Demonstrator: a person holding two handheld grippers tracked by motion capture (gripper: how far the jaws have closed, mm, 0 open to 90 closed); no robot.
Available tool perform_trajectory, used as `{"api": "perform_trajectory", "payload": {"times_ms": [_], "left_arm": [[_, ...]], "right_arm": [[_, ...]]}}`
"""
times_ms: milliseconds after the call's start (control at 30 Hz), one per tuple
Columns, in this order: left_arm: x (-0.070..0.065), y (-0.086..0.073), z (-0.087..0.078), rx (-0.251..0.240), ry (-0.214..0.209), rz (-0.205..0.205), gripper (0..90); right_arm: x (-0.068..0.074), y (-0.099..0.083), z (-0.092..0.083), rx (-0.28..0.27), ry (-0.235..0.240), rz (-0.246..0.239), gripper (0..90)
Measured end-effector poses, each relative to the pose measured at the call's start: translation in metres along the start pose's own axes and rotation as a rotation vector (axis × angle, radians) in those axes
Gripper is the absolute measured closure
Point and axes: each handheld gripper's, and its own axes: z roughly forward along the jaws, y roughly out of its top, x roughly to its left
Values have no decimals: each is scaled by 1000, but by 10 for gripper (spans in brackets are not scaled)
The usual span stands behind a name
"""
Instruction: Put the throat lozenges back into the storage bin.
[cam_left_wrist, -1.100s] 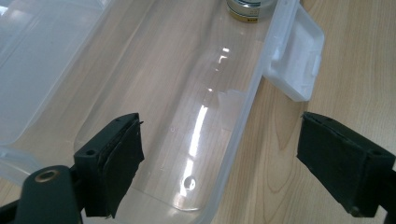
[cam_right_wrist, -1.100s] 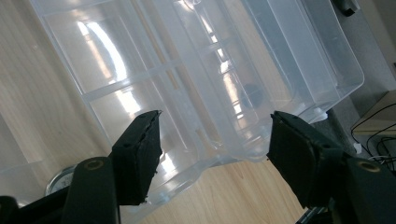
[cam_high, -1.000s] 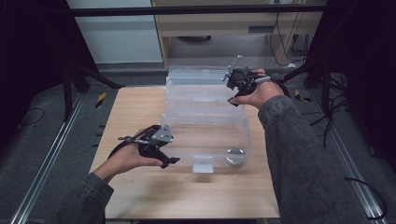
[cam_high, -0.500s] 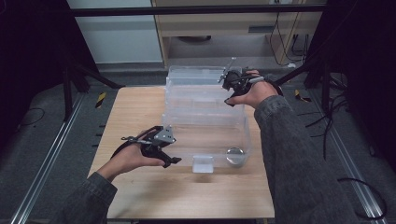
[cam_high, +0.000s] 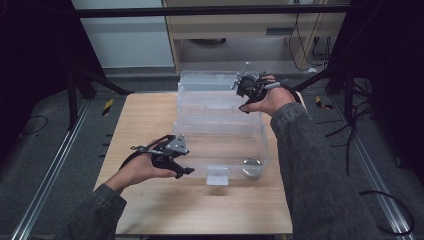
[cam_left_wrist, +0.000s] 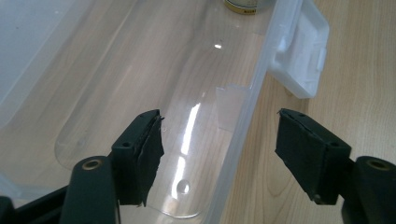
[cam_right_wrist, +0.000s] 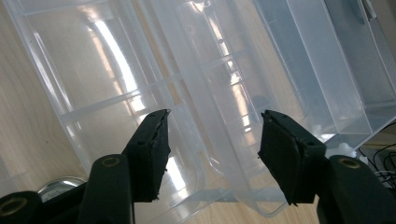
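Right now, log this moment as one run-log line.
left gripper: open, astride clear bin near wall | right gripper: open, above far bin | small can: inside clear bin

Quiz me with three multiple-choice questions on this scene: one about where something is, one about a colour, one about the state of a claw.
1. Where does the tin lie?
A. inside the clear bin
B. on the floor
C. in a hand

2. What colour is the bin's latch?
A. red
B. white
C. black

3. How is the left claw?
A. shut on the latch
B. shut on the tin
C. open, astride the bin's wall

Answers: 1 A, the high view shows the tin on the bin's floor near its corner. 2 B, the latch shows white in the left gripper view. 3 C, its jaws stand apart, one on either side of the wall.
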Motion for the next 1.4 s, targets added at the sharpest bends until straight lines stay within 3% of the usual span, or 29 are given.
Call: {"api": "perform_trajectory", "payload": {"times_ms": [333,700,733,1033,1400], "left_arm": [[-2,1,7,47,-16,21,385],[-1,-1,13,80,-20,32,547],[-2,-1,16,66,-59,21,555],[0,-2,16,75,-52,29,672],[-3,-3,17,73,-65,19,774]], "right_arm": [[0,0,4,10,3,-18,444],[-1,5,15,26,21,-40,513],[-1,5,16,28,24,-46,520],[-1,5,21,41,35,-63,585],[1,2,19,28,-1,-116,719]]}}
